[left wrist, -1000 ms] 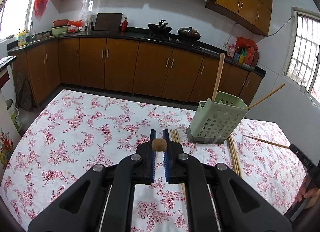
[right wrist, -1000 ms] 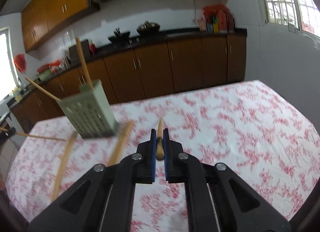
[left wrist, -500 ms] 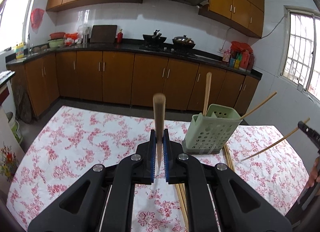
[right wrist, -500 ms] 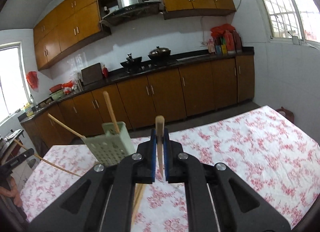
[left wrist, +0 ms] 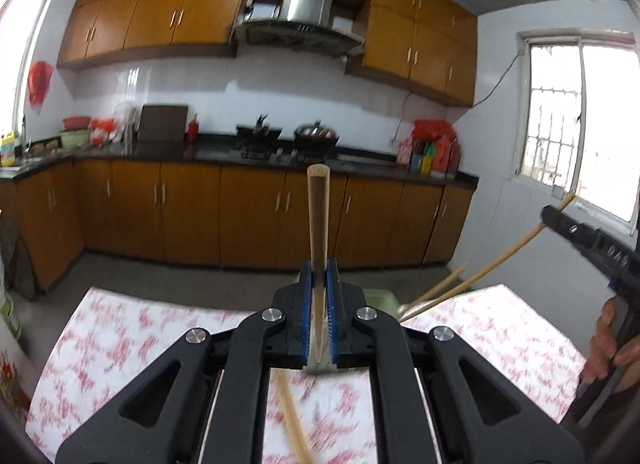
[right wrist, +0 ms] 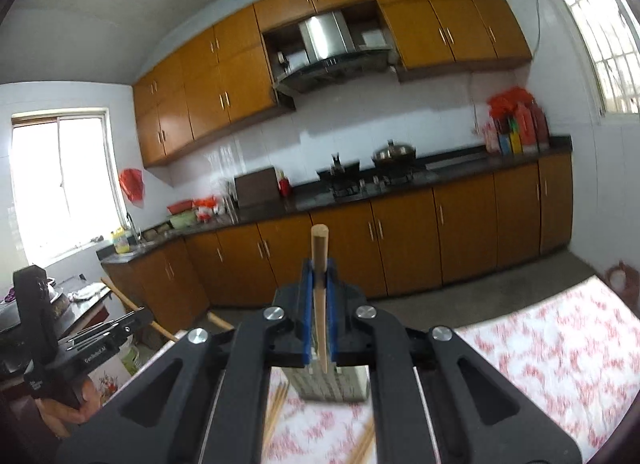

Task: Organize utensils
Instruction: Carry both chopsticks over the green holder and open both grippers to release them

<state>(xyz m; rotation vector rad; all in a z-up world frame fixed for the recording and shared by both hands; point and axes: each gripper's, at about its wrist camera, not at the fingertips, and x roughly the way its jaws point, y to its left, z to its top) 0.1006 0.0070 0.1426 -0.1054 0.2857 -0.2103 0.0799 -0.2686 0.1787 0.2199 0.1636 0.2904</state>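
Observation:
My left gripper (left wrist: pixel 319 276) is shut on a wooden chopstick (left wrist: pixel 318 216) that stands upright between the blue pads. My right gripper (right wrist: pixel 319 276) is shut on another wooden chopstick (right wrist: pixel 320 260), also upright. The green perforated utensil holder (right wrist: pixel 332 386) sits on the table just below and beyond the right gripper; in the left wrist view only its rim (left wrist: pixel 386 298) shows behind the fingers, with chopsticks (left wrist: pixel 436 288) leaning out of it. The right gripper also shows in the left wrist view (left wrist: pixel 592 240), and the left gripper in the right wrist view (right wrist: pixel 80 344).
The table has a red floral cloth (left wrist: pixel 500 336). Loose chopsticks lie on it near the holder (right wrist: pixel 276 408) and under the left gripper (left wrist: pixel 292 416). Wooden kitchen cabinets and a dark counter (left wrist: pixel 200 148) stand beyond the table.
Both grippers have tilted upward and lifted, so the views show more wall and less table. Both held chopsticks now stand upright. The holder has dropped low in both views.

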